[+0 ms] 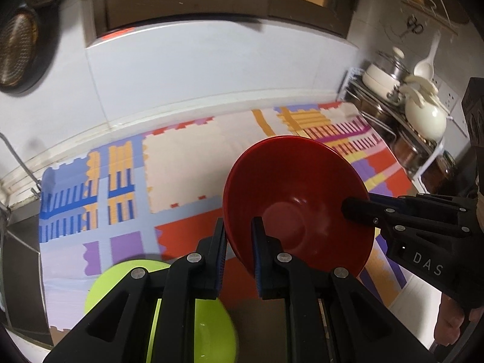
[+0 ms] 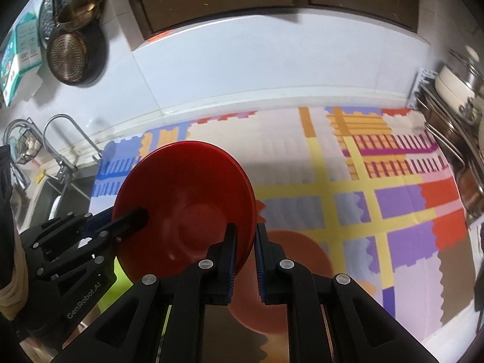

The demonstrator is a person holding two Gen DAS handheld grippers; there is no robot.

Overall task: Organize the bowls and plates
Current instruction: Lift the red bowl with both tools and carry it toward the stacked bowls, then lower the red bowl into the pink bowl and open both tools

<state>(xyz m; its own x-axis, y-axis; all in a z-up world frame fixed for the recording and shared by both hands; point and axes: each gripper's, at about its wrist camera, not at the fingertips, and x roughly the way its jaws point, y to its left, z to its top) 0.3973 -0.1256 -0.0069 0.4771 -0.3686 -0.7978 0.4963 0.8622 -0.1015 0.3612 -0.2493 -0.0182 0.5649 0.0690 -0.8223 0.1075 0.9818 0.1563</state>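
**Red bowl carried between two grippers above the mat**

While both grippers clamp its rim, the red bowl (image 1: pixel 298 199) hangs tilted above the patterned mat (image 1: pixel 187 157), its hollow turned toward the cameras. The left gripper (image 1: pixel 239 254) pinches the near edge on one side, one finger inside the bowl and one behind it; the right gripper (image 2: pixel 245 257) does the same on the opposite edge, jaws nearly closed with only the thin wall between the pads. From each wrist the other gripper can be seen reaching onto the rim from the side.

Below the bowl two more dishes lie on the mat: a lime-green dish (image 1: pixel 208 326) under the left gripper and a brownish-red dish (image 2: pixel 290 275) under the right one; whether each is a plate or a bowl cannot be told.

By my judgement the sorting is part way through: one bowl is in the air and not yet set down, at least two pieces wait on the mat, and no finished stack shows. A rack of pots (image 1: pixel 405 115) stands at the mat's far side, a sink tap (image 2: pixel 60 139) at the other.
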